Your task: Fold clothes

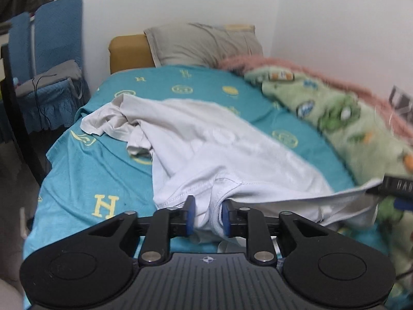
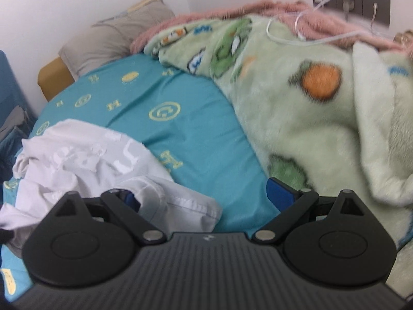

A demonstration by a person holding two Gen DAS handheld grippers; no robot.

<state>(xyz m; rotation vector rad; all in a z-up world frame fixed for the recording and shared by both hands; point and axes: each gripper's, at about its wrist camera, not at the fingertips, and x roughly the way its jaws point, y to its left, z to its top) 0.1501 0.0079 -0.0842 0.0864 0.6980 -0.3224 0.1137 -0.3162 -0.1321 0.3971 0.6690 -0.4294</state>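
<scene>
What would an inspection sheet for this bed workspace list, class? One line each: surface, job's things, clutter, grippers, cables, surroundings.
Surface: bed with teal sheet, wrinkled.
Job's things: white shirt crumpled on the sheet, unfolded.
Clutter: green blanket heaped along the wall side, pink blanket behind it; grey pillow at the head.
Grippers: left gripper has shirt cloth by the collar between its jaws, pads apart; right gripper open wide over a shirt edge.
Cables: white cable from wall socket onto the blankets.
Surroundings: blue chair beside the bed.

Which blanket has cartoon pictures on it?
The green fleece blanket, printed with frogs and an orange fruit. The fuzzy pink blanket behind it, against the wall, is plain with no pictures.
</scene>
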